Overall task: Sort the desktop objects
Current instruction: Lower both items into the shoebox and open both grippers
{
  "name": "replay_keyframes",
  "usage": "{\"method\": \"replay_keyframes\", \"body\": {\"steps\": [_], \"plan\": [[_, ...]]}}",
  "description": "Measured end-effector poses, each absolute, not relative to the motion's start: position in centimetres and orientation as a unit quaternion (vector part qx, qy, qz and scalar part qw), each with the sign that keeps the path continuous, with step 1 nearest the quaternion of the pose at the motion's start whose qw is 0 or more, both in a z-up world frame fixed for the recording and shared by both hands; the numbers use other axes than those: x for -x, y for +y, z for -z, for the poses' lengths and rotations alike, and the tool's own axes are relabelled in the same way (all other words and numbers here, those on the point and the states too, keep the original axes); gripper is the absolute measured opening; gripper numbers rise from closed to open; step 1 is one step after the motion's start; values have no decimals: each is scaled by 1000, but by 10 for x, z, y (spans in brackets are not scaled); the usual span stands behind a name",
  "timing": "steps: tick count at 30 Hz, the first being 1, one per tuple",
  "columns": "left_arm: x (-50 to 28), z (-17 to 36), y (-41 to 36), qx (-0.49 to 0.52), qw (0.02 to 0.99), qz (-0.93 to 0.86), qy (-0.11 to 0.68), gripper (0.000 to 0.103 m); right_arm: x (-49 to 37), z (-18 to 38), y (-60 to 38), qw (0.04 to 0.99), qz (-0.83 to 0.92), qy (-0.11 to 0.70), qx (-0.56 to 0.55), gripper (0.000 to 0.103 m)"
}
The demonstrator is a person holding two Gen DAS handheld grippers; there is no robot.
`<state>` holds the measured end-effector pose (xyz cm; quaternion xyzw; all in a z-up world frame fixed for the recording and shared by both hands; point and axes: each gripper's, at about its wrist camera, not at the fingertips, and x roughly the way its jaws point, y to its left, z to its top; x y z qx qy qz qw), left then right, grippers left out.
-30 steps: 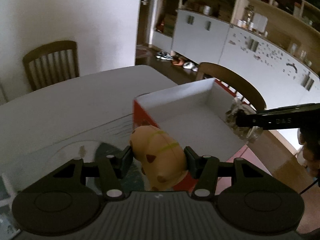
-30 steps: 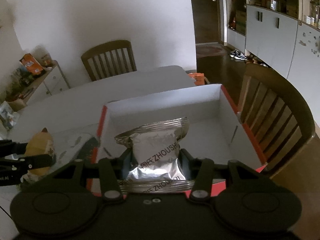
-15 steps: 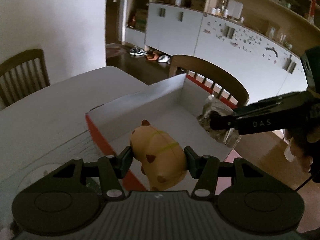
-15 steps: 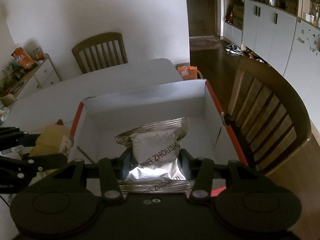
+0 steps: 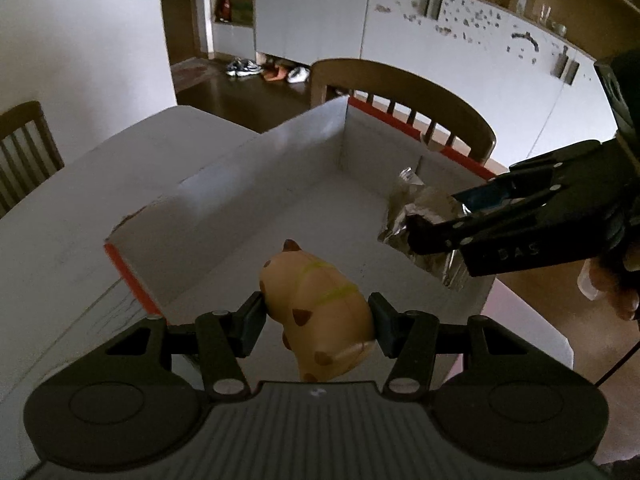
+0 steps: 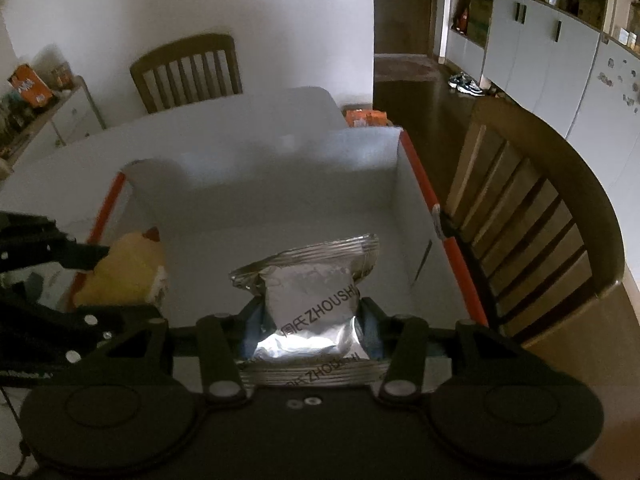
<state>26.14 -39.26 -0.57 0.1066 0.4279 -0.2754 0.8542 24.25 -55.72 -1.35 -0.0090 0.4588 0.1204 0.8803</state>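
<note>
Collision worries me: my left gripper (image 5: 316,316) clamps the toy (image 5: 316,312), my right gripper (image 6: 308,320) the packet (image 6: 312,300), seemingly crowded over one box (image 5: 224,184).

The toy (image 5: 316,312) is tan-yellow with dark brown spots and thin yellow-green stripes. The snack packet (image 6: 316,300) is shiny silver foil with dark lettering. The box (image 5: 280,184) is pale grey-white inside, with orange-red edges. Both grippers, left (image 5: 316,324) and right (image 6: 310,330), are black. The desk (image 5: 80,208) is white, the chairs (image 6: 536,216) brown wood, the cupboards (image 5: 460,40) pale grey with small dark specks.
</note>
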Motion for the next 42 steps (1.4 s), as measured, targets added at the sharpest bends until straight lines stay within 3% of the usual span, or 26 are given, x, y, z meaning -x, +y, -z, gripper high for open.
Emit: {"method": "replay_keyframes", "body": {"steps": [11, 31, 34, 38, 42], "plan": [[-284, 34, -417, -167, 820, 287, 466, 56, -258, 39, -550, 860, -129, 492, 34, 49], [-297, 59, -423, -184, 783, 279, 525, 59, -269, 61, -542, 837, -132, 526, 69, 50], [-297, 57, -419, -179, 783, 280, 526, 62, -271, 60, -543, 837, -130, 528, 64, 52], [-294, 55, -418, -179, 784, 282, 523, 73, -267, 63, -548, 838, -126, 527, 61, 65], [-290, 56, -421, -188, 788, 283, 514, 76, -267, 59, -550, 841, -128, 523, 57, 67]]}}
